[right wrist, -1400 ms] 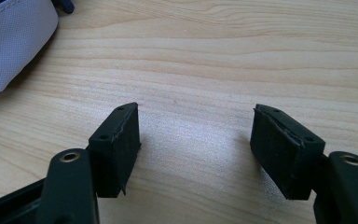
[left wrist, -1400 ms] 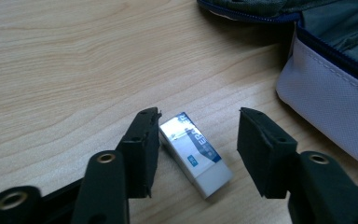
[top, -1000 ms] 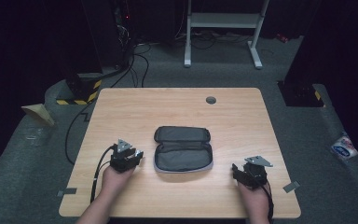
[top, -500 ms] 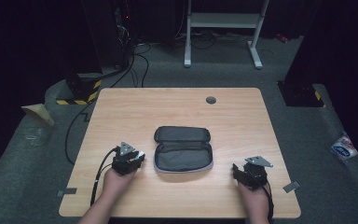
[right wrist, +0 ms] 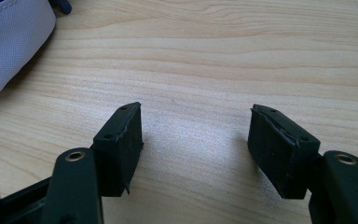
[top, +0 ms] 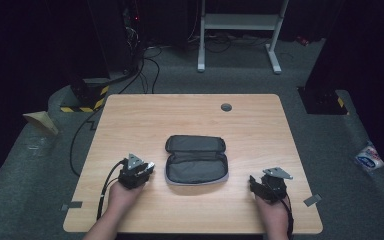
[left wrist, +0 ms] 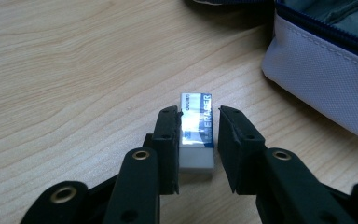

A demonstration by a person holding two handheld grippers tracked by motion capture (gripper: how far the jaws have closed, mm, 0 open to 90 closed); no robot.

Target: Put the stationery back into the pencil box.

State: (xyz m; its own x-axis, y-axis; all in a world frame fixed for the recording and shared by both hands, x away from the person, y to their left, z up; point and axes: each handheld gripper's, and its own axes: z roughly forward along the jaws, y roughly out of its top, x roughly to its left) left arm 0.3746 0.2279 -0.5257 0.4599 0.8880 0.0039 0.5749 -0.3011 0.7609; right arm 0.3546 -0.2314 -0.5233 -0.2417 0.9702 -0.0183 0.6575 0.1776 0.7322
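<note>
The left tool (left wrist: 198,140) has an eraser (left wrist: 196,135) between its jaws. They have just been closing: the left pad lies against the eraser's side, while a sliver of gap seems to remain at the right pad, so the grip looks nearly made rather than firm. The eraser lies flat on the table (left wrist: 74,70), its long axis running straight ahead of the tool, which suits a pinch across its narrow width. Its blue-and-white sleeve reads "ERASER"; smaller print near the far end is too blurred to read. Ahead and to the right of this tool sits the open pencil case (left wrist: 326,74), grey fabric with a dark blue zipper, probably where the eraser is meant to go.

The right tool (right wrist: 196,140) stands open over bare wood, holding nothing, likely waiting. A corner of the case lies off to its upper left.
</note>
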